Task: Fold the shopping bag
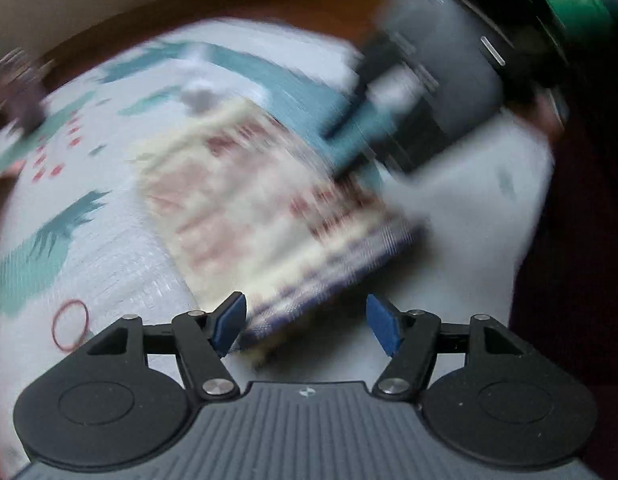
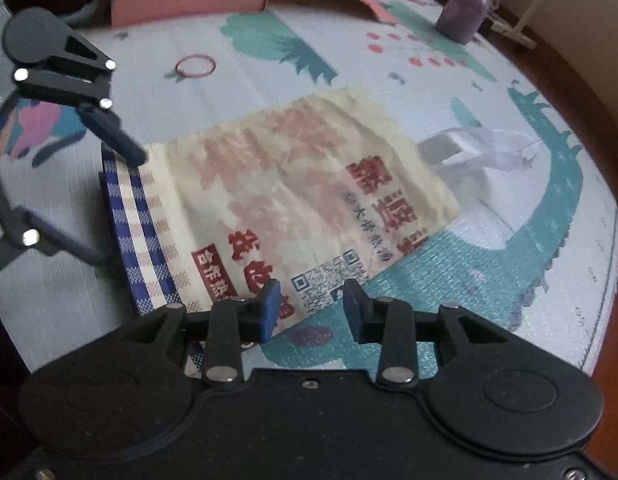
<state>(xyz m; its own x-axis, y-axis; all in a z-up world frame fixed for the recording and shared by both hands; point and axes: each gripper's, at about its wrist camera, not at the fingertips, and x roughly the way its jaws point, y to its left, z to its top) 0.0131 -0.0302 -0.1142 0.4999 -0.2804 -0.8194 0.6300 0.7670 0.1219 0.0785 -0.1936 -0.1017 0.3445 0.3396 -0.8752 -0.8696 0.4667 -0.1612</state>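
A cream printed shopping bag (image 2: 277, 200) lies flat on the patterned play mat (image 2: 509, 280). The left gripper (image 2: 121, 200) stands wide at its checked edge; the right gripper (image 2: 311, 308) hovers half-open, empty. Grip both corners evenly before folding.

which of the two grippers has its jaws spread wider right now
The left gripper: its blue pads stand farther apart over the bag's checked end than the right gripper's.

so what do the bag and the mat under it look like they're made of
Bag: seemingly thin plastic film, cream, slightly glossy, with creases and printed red text. Mat: probably foam, matte; its surface shows a fine embossed grid and printed teal shapes.
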